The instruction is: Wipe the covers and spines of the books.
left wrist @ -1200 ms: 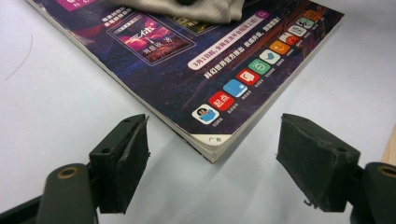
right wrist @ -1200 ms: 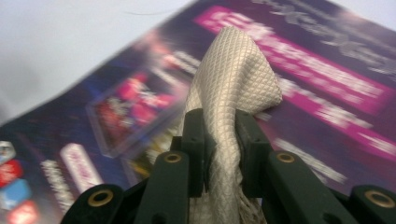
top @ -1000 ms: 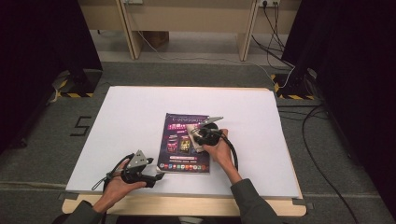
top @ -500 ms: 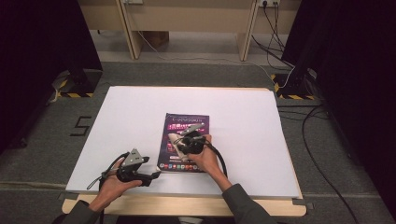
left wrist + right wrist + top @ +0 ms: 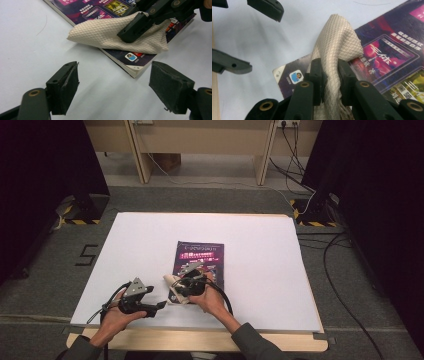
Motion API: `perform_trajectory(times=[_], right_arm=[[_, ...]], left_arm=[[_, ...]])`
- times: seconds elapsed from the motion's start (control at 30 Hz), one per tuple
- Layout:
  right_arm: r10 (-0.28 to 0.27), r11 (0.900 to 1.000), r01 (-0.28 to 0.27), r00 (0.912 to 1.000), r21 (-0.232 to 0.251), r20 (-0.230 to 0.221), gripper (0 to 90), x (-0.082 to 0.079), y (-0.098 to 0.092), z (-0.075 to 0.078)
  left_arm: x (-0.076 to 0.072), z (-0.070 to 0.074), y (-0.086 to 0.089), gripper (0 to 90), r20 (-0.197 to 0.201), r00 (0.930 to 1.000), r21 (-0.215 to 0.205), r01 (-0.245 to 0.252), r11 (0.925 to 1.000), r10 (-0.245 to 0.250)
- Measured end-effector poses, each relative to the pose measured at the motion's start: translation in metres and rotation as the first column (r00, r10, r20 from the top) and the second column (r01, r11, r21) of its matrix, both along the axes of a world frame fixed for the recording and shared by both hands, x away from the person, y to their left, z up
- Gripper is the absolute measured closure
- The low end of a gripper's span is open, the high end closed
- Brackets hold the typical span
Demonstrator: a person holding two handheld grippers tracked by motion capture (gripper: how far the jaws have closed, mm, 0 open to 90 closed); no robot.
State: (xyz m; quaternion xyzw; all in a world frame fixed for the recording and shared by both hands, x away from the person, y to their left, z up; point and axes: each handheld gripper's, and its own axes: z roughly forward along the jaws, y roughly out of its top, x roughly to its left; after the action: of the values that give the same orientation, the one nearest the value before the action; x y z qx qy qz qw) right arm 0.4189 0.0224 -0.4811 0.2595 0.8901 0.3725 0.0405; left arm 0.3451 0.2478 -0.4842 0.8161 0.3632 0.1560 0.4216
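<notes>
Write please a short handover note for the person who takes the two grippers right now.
Right gripper: shut on the beige cloth, which lies on the near left corner of the magazine.
Left gripper: open, holding nothing, over the table just left of the magazine.
Done: cloth gripped and laid on the cover.
Left: probably wiping the rest of the cover, then putting the cloth down.

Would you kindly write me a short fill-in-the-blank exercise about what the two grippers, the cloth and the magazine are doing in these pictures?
1. The right gripper has its jaws shut on a beige, diamond-textured ____.
2. That cloth drapes over the near corner of a glossy purple ____, which lies flat on the white table.
3. The left gripper hovers beside the magazine with its jaws ____.
4. Between the left gripper's pads there is ____.

Missing words: cloth; magazine; open; nothing
</notes>
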Motion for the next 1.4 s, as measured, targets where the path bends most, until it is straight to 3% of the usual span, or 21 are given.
perform_trajectory(times=[0.27, 0.53, 0.63, 0.83, 1.13, 1.4], right_arm=[[-0.021, 1.0, 0.021, 0.9997, -0.01, 0.015, 77.2, -0.002, -0.009, 0.001], [0.052, 0.999, -0.052, 0.9986, 0.007, -0.004, 77.2, -0.021, 0.008, -0.001], [0.075, 0.997, -0.075, 0.9972, -0.006, 0.002, 77.2, -0.026, 0.013, 0.0], [0.069, 0.998, -0.069, 0.9975, 0.01, -0.017, 76.9, -0.023, 0.009, 0.0], [0.011, 1.0, -0.01, 0.9992, 0.027, -0.039, 76.9, -0.018, -0.014, -0.001], [0.052, 0.998, -0.052, 0.9984, 0.021, -0.02, 77.1, -0.027, 0.005, -0.002]], left_arm=[[0.003, 0.003, 0.008, 23.3, 0.019, 0.9959, -0.012, -0.088, 0.996, 0.088], [0.004, 0.005, 0.012, 23.4, 0.04, 0.9883, -0.032, -0.146, 0.9887, 0.147], [0.004, 0.006, 0.014, 23.4, 0.051, 0.9866, -0.033, -0.153, 0.9877, 0.155], [0.004, 0.005, 0.014, 23.4, 0.047, 0.9872, -0.044, -0.151, 0.9876, 0.153], [0.004, 0.005, 0.012, 23.4, 0.047, 0.9875, -0.043, -0.149, 0.988, 0.151], [0.005, 0.006, 0.013, 23.4, 0.058, 0.9834, -0.049, -0.169, 0.9844, 0.172]])
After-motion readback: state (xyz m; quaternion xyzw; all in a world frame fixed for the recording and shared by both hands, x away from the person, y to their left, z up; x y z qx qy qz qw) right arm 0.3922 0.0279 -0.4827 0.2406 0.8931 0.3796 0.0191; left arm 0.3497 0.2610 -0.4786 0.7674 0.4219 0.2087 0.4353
